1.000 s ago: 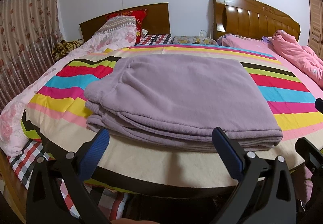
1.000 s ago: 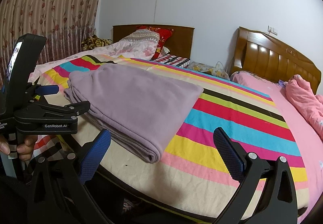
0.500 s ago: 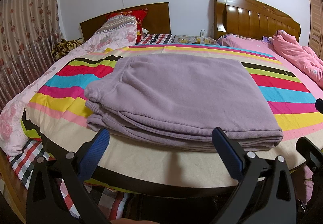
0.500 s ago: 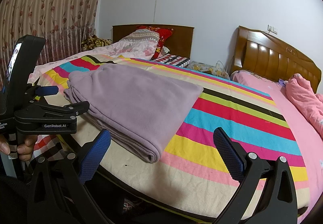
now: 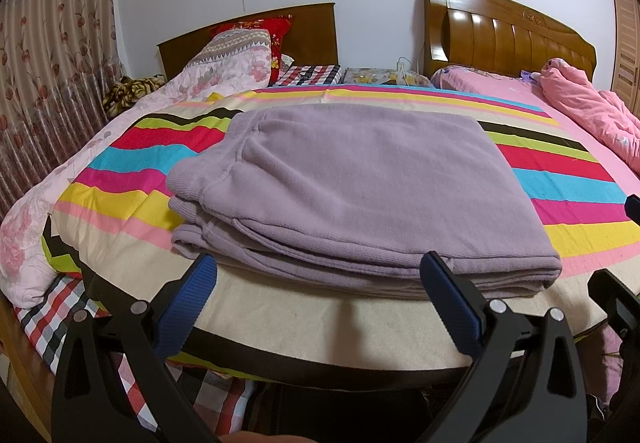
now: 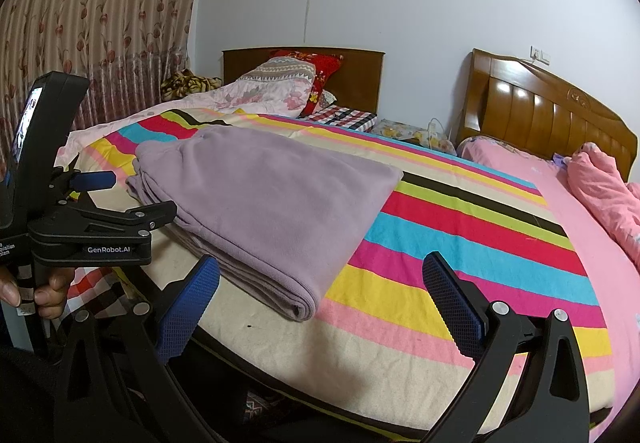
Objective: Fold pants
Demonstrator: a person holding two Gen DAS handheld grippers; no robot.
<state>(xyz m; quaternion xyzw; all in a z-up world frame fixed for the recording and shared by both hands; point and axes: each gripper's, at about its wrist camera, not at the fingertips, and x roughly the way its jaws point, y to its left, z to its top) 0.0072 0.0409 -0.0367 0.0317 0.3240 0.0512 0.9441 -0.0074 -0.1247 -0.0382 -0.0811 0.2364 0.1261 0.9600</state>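
From my left gripper (image 5: pixel 318 271), the blue pads (image 5: pixel 188 297) stand wide apart with nothing between them, held level just short of the near edge of the bed; the right gripper (image 6: pixel 320 271) is likewise spread wide and empty, off the same edge and further to the right. Between both tools and the folded lilac pants (image 5: pixel 360 195) runs a bare cream band of the striped bedspread (image 5: pixel 580 187), so neither pad touches cloth. The pants lie flat in a stacked rectangle on the left half of the spread, waistband toward the left, the layered fold edges facing me and the thick folded corner (image 6: pixel 304 303) nearest my right tool. To the right of the pants the stripes are open all the way to the pink sheet (image 6: pixel 560 211), where a pink quilt (image 5: pixel 588 111) is bunched near the wooden headboard (image 5: pixel 508 35). To the left a floral quilt (image 5: pixel 224 71) slopes off beside the curtain (image 5: pixel 56 55). In the right view I see the hand (image 6: pixel 40 291) wrapped round the left tool's grip, fingers curled, holding it upright beside the bed corner.
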